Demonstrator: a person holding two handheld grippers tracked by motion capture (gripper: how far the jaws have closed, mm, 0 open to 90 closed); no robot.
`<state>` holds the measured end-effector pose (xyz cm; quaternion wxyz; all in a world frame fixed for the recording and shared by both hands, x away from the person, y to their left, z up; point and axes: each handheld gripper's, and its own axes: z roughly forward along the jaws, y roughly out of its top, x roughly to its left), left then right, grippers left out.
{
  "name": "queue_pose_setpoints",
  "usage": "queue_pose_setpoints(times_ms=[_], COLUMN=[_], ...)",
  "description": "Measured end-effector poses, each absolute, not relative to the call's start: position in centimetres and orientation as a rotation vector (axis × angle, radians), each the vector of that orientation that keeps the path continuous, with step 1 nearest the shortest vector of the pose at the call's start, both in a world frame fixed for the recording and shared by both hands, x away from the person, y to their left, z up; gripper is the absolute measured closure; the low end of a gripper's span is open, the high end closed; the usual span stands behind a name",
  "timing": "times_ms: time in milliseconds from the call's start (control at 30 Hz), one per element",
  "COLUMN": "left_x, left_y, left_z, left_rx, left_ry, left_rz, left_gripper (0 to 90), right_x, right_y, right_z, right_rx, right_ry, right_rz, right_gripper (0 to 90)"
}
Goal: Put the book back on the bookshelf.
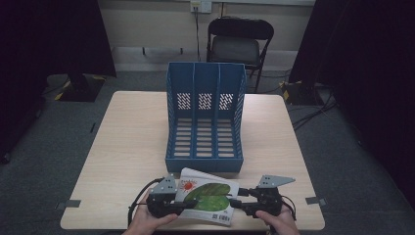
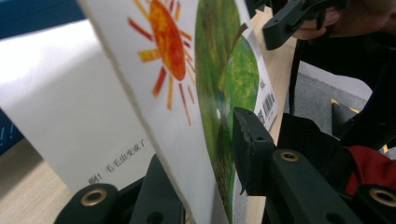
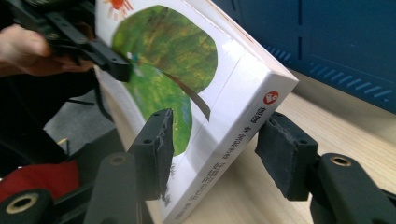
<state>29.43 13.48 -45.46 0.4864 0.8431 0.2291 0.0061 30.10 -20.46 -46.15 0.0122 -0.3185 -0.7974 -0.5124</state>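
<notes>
Grey carpet surrounds a pale wooden bench (image 1: 127,147), with a black folding chair (image 1: 238,41) against the far wall at twelve o'clock. On the bench stands a blue three-slot file rack (image 1: 204,117), its open side facing the person, its slots bare.

Just in front of the rack, at six o'clock on the bench near the front edge, is a picture book (image 1: 208,198) with a white cover, a large green leaf and an orange sun. It is tilted up off the wood, its spine edge toward three o'clock.

The left claw (image 1: 182,205) comes at the book from nine o'clock. In the left gripper view its two black jaws are clamped on the front cover (image 2: 182,93) alone, which is peeled away from the white pages (image 2: 60,98) behind it.

The right claw (image 1: 238,201) comes in from three o'clock. In the right gripper view its jaws straddle the book (image 3: 201,93) at the spine: one pad (image 3: 156,144) lies against the leaf picture on the cover, the other pad (image 3: 282,156) sits at the back edge by the spine. Whether both pads press firmly I cannot tell.

A hand (image 1: 149,223) holds each claw at the bench's front edge.
</notes>
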Motion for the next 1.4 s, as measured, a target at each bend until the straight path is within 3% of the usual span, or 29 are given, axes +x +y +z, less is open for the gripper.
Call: queue_pose_setpoints(times_ms=[333,800,1133,1267,1400], left_x=[29.5,29.7,29.6,29.6,29.6], left_y=[13.5,13.6,13.0,13.0,13.0], left_z=[-46.1,-46.4,-46.6,-46.6,-46.5], left_rx=[2.078,2.09,2.113,2.107,2.11], left_ry=[0.586,0.582,0.528,0.539,0.557], left_rz=[0.009,-0.014,-0.049,-0.069,-0.065], left_gripper=[74.0,70.0,73.0,68.1,63.3], right_x=[29.6,29.6,29.9,29.4,29.0], right_y=[-20.4,-20.4,-18.3,-17.4,-17.5], right_z=[-45.4,-45.0,-45.2,-45.1,-44.8], right_rx=[-0.881,-0.801,-0.76,-0.752,-0.722], right_ry=[-2.48,-2.465,-2.52,-2.604,-2.64], right_rz=[-1.622,-1.615,-1.548,-1.544,-1.552], right_gripper=[43.8,50.7,52.9,62.9,66.0])
